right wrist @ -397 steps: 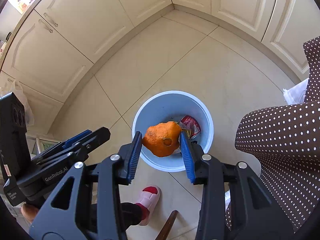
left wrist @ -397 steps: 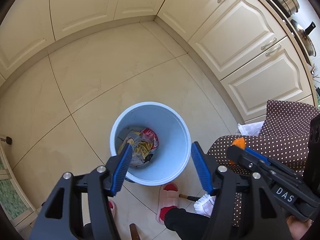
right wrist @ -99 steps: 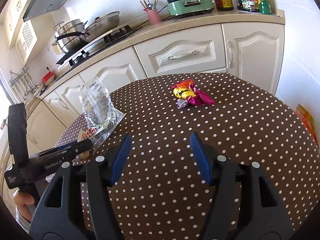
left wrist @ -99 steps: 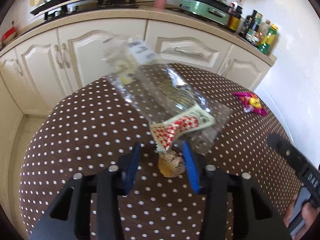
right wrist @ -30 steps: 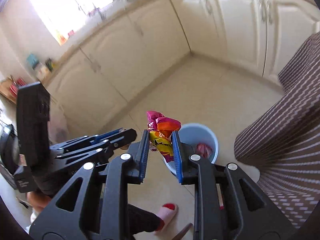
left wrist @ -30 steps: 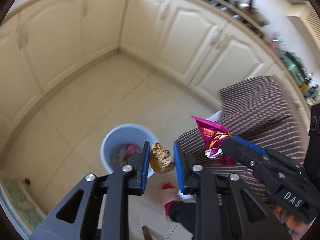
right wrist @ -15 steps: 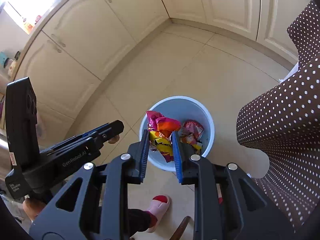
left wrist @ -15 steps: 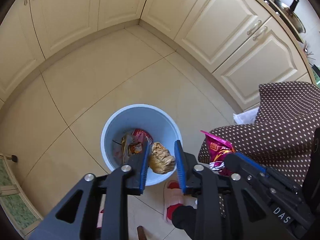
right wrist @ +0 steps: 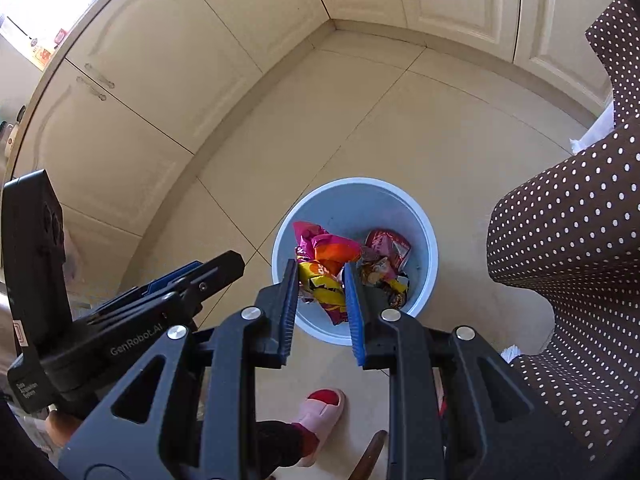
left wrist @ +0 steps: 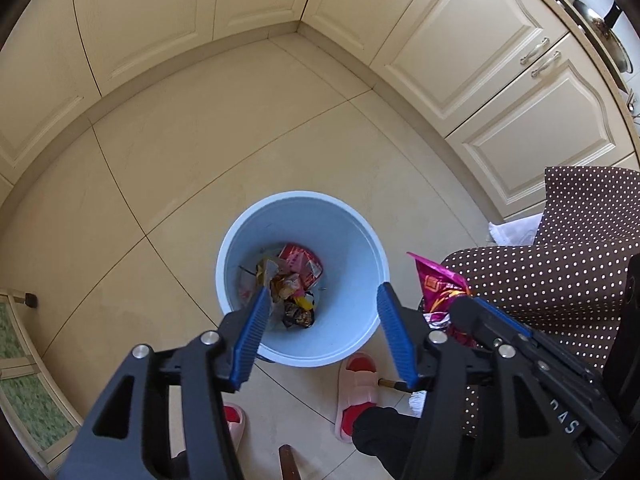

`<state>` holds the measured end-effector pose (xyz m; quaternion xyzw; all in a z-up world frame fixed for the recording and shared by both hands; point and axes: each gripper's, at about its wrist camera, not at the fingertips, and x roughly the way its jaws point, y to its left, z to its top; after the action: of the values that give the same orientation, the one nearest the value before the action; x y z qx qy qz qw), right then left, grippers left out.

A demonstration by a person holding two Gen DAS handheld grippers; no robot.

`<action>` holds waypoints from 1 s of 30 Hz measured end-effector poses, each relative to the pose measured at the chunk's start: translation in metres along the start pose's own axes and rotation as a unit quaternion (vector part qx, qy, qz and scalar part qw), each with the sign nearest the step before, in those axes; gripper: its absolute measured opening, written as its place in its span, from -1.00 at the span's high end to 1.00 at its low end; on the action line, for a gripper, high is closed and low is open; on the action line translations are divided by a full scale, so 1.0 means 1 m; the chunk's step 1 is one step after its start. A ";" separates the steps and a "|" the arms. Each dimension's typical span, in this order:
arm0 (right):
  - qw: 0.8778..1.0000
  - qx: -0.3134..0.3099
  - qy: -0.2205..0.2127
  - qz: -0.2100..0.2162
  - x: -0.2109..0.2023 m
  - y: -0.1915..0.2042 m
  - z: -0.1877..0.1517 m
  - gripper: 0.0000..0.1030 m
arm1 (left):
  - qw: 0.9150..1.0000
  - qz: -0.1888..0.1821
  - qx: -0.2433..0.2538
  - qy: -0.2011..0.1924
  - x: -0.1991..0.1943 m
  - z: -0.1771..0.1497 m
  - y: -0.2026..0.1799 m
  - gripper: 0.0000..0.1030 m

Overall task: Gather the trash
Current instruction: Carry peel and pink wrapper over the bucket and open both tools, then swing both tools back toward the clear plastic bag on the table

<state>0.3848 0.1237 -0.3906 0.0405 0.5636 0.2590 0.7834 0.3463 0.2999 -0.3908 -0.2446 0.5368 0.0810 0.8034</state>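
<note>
The right gripper is clamping a crumpled pink-orange snack wrapper over the light-blue bin, the left gripper is hanging with fingers apart, empty, above that bin, and trash is lying at its bottom on the tiled floor.

Cream cabinets line the tiled floor — a polka-dot tablecloth hangs right, pink slippers below.
</note>
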 end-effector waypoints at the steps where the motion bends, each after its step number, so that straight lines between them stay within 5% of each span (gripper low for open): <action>1: 1.000 -0.001 0.000 0.000 0.001 0.000 0.000 0.55 | 1.000 0.000 -0.001 -0.001 0.000 0.000 0.001 -0.10; 15: 1.000 0.001 -0.024 0.003 -0.001 0.003 0.013 0.49 | 1.000 -0.001 -0.028 -0.014 -0.005 0.001 0.010 -0.15; 18: 1.000 0.000 -0.026 0.002 -0.002 0.004 0.013 0.35 | 0.999 -0.006 -0.031 -0.025 -0.011 0.002 0.012 -0.15; 20: 1.000 -0.001 -0.030 0.000 -0.004 0.004 0.012 0.08 | 0.999 -0.009 -0.033 -0.028 -0.014 0.002 0.013 -0.15; 30: 0.998 -0.019 -0.057 -0.017 -0.053 0.005 0.008 0.08 | 0.999 -0.006 -0.006 -0.053 -0.046 -0.008 -0.003 -0.15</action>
<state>0.3783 0.1064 -0.3401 0.0310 0.5132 0.2539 0.8193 0.3218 0.2994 -0.3509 -0.2481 0.4913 0.0923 0.8298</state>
